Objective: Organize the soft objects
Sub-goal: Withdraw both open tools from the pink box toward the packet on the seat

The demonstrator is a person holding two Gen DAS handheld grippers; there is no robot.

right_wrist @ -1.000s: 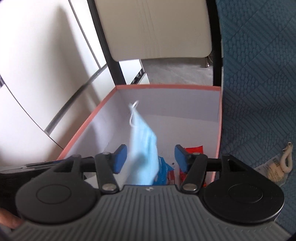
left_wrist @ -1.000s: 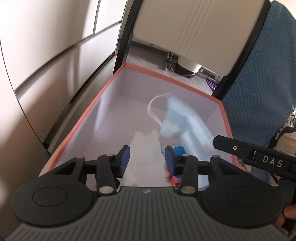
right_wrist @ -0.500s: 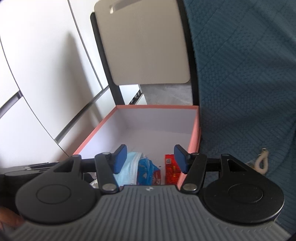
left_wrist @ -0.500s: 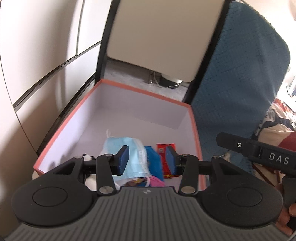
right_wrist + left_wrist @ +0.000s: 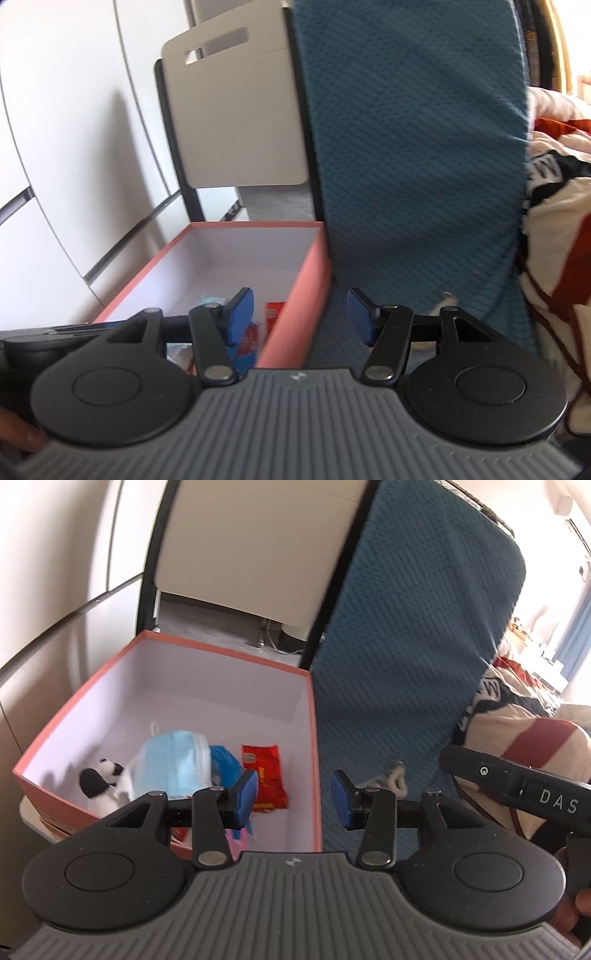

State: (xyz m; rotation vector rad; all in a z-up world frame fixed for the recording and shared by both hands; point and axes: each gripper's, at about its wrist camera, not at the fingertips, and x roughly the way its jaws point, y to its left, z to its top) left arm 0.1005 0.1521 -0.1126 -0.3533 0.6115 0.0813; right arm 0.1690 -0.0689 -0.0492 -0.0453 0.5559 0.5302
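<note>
Both tools wide, holding nothing: left tool (image 5: 293, 797), right tool (image 5: 301, 317). Face mask (image 5: 173, 764) lies in pink box (image 5: 314, 738) beside panda plush (image 5: 99, 781), red packet (image 5: 264, 775). Small white item (image 5: 397, 779) on blue blanket (image 5: 406, 664), likely next.

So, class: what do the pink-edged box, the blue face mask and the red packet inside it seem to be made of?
Box: likely matte cardboard, with thin straight walls and crisp corners.
Face mask: probably non-woven fabric, pleated, soft and crumpled.
Red packet: looks like glossy plastic film, given its shine and wrinkles.
</note>
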